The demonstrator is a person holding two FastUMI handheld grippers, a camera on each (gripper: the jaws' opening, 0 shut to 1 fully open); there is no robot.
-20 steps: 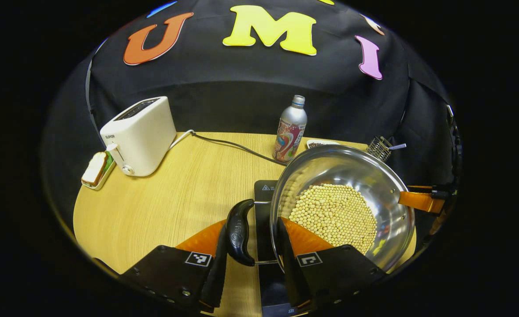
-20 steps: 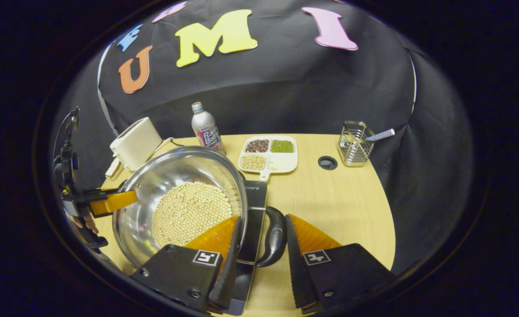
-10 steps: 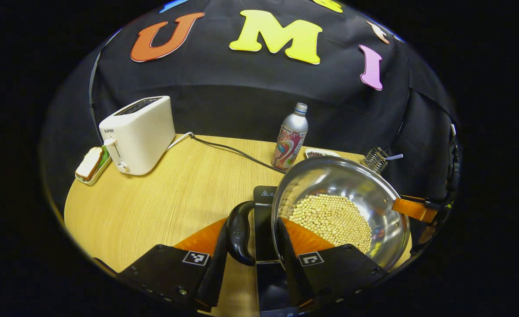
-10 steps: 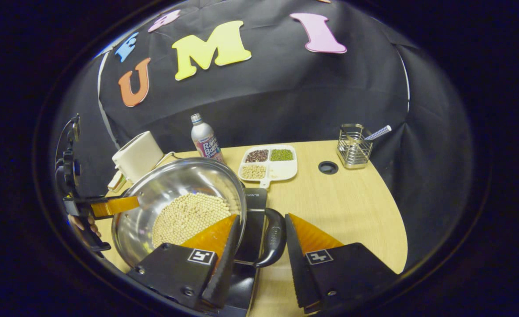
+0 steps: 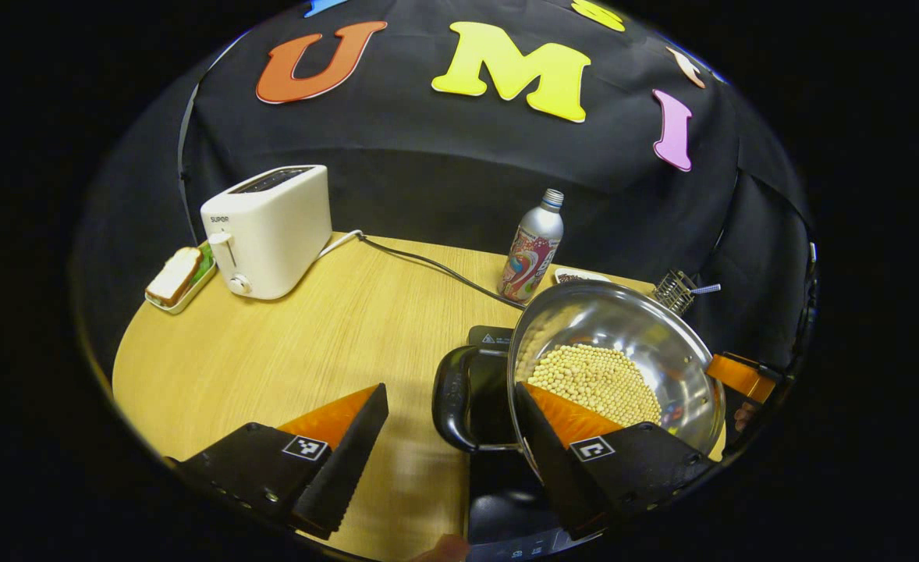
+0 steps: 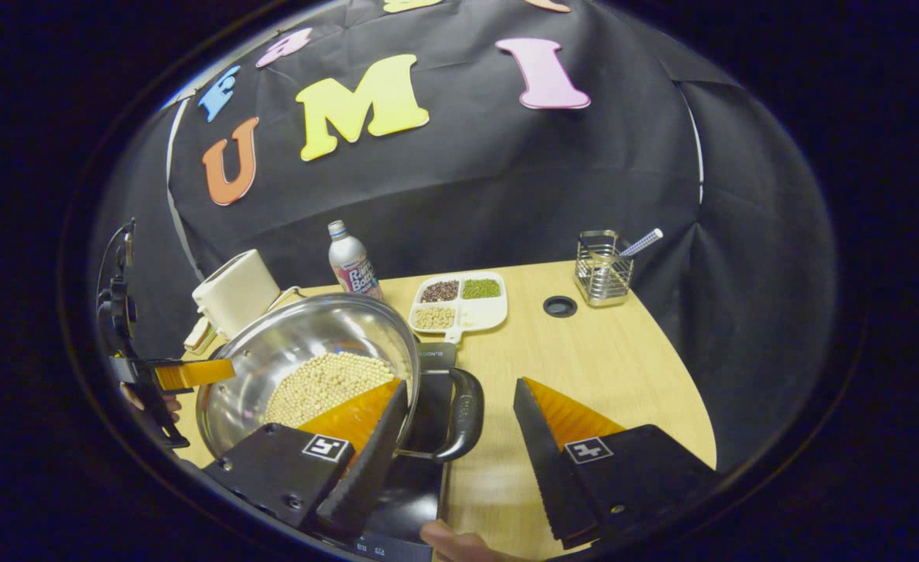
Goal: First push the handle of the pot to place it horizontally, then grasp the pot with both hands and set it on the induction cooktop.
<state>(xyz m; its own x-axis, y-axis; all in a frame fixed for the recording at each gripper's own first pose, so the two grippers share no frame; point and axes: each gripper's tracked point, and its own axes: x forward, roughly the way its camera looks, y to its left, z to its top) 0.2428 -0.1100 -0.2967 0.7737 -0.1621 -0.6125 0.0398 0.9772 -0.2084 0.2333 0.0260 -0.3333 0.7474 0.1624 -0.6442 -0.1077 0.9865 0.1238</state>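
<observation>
The steel pot (image 5: 647, 343), filled with pale beans (image 5: 596, 381), was seen resting on the black induction cooktop (image 5: 484, 340) near the front edge of the wooden tabletop (image 5: 288, 351). In the left gripper view, the left gripper (image 5: 452, 445) was held with its jaws spread wide and released, one finger over bare wood and the other lying over the pot's rim, while the pot's black loop handle (image 5: 450, 398) stood free in the gap between them. In the right gripper view, the right gripper (image 6: 459, 449) was likewise found opened, the opposite handle (image 6: 463, 414) sitting untouched between its fingers, one finger overlapping the pot (image 6: 272, 359) and the other over the tabletop (image 6: 608, 367). The left gripper (image 6: 182, 375) could also be made out beyond the far rim of the pot in that view. Toward the back edge, a white toaster (image 5: 272, 230) with its cord (image 5: 428, 265), a dish with a slice of bread (image 5: 179, 275), a drink bottle (image 5: 534, 248), a divided tray of beans (image 6: 459, 300) and a wire holder (image 6: 601, 269) were noted, along with a round hole (image 6: 559, 306) in the tabletop. A fingertip (image 6: 448, 538) was glimpsed at the front edge.
</observation>
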